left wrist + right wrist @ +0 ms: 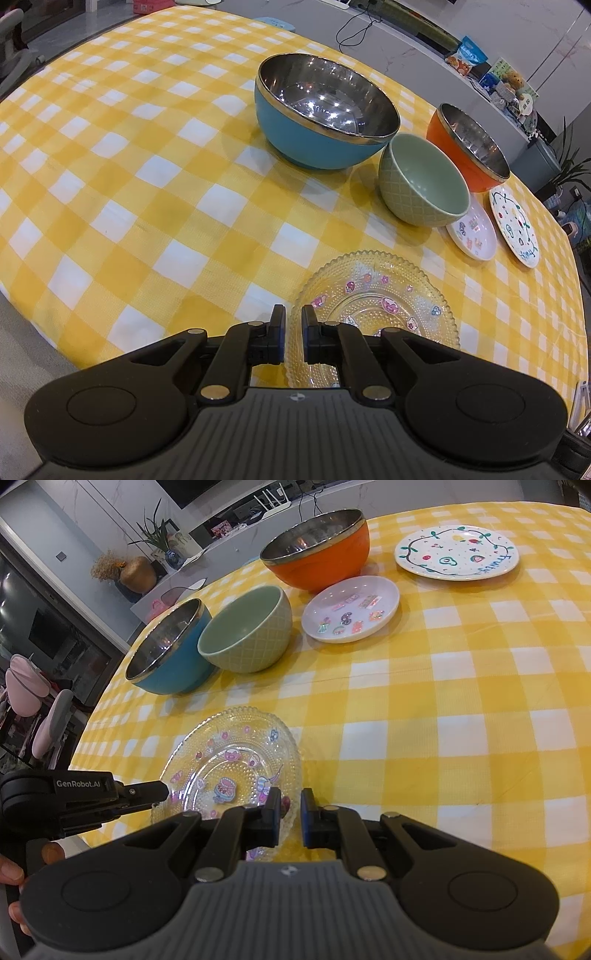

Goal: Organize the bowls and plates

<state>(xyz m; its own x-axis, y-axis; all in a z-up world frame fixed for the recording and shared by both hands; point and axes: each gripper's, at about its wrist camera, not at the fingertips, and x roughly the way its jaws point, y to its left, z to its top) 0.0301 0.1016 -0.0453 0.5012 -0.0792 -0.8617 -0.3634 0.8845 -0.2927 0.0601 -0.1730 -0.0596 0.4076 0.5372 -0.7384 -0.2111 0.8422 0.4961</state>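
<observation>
Left wrist view: the left gripper [293,334] hangs low over the near edge of the bench [147,177], its fingers [277,336] drawn nearly together with only a thin gap, straddling the rim of the glass plate [373,306]; whether the pads actually press on the rim I cannot tell. Beyond stand the blue bowl [325,114], the green bowl [423,181] just beside it, and the orange bowl [469,147]; a small white dish [474,232] and a painted plate [513,225] lie at the right. All 3 bowls look empty; the dishes carry only printed pictures.

Right wrist view: the right gripper [290,818] sits at the near rim of the same glass plate [229,764], fingers [274,819] almost closed, nothing visibly clamped; the left gripper [147,794] reaches in from the left and touches the plate's left rim. Blue bowl [166,657] and green bowl [245,635] touch; orange bowl [317,554], small white dish [351,609] and painted plate [456,552] lie further back.

To do this step well, I judge the glass plate wants a firm pinch on its beaded rim, lifted level; glass is slippery, so slow handling suits, then stacking with the other plates.
</observation>
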